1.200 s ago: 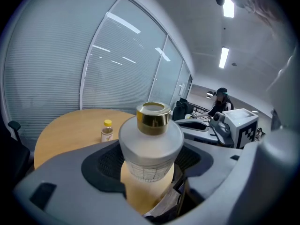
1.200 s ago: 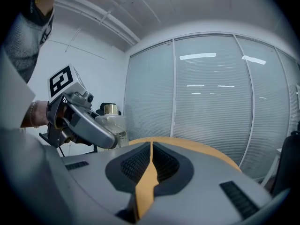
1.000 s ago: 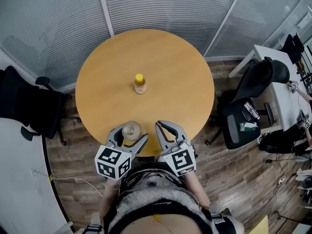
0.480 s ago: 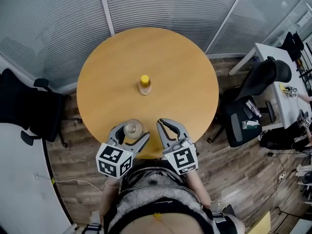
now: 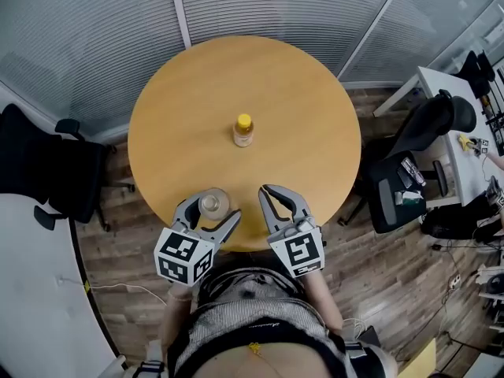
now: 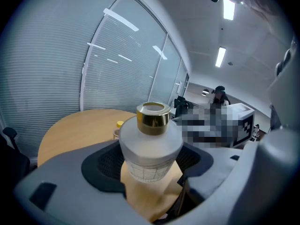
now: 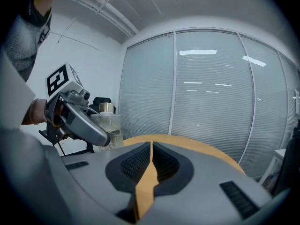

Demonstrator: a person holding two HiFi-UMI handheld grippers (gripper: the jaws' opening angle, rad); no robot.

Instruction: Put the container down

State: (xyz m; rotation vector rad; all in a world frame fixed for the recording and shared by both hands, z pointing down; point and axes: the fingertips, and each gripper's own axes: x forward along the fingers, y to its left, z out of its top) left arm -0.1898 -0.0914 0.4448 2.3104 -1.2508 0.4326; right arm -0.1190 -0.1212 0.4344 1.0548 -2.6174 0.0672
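Observation:
A frosted glass container point(image 5: 213, 203) with a gold cap stands upright between the jaws of my left gripper point(image 5: 211, 209), which is shut on it over the near edge of the round wooden table point(image 5: 189, 116). In the left gripper view the container point(image 6: 150, 144) fills the gap between the dark pads point(image 6: 107, 165); I cannot tell whether its base touches the wood. My right gripper point(image 5: 270, 192) sits just to its right, shut with nothing in it. From the right gripper view point(image 7: 151, 146) the left gripper point(image 7: 79, 118) and container point(image 7: 108, 125) show at the left.
A small bottle with a yellow cap point(image 5: 244, 131) stands near the table's middle, also in the left gripper view point(image 6: 117, 130). Black office chairs stand at the left point(image 5: 47, 172) and right point(image 5: 409, 179). Blinds-covered glass walls point(image 5: 260, 6) close the far side.
The head view has shifted a little, so the table and yellow-capped bottle sit further right. Both grippers keep nearly the same places at the table's near edge; the container stays held.

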